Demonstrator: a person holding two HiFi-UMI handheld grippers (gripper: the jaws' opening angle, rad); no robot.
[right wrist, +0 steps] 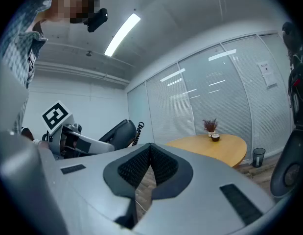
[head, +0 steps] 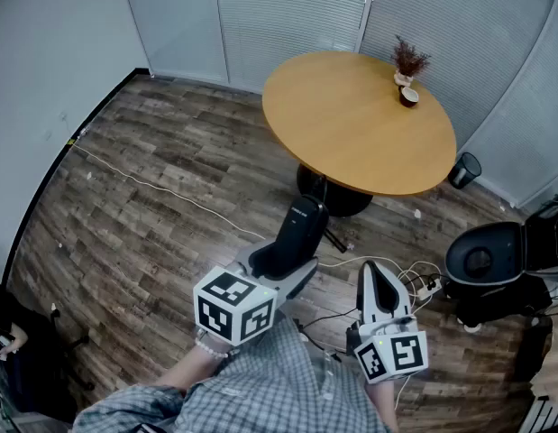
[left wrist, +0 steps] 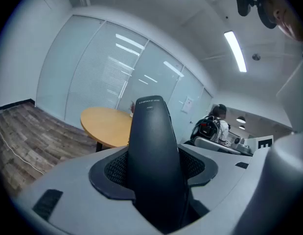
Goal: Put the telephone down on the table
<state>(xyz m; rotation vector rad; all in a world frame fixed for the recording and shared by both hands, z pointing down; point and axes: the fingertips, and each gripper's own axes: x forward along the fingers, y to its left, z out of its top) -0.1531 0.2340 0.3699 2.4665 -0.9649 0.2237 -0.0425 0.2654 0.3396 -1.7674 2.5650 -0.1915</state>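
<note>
Place: small office meeting room, most likely.
Walls: floor-to-ceiling glass partitions with slatted blinds on the far sides; plain pale wall at left.
Ceiling: long strip lights in a white ceiling.
Floor: grey-brown wood-look planks, crossed by a thin white cable.
Furniture: round wooden table on a dark pedestal, with a small potted dried plant near its far edge.
Extras: black waste bin beside the partition; power strip with plugs on the floor.
Beyond the room: lit work area with hanging lamps and a person, seen small and unclear.
</note>
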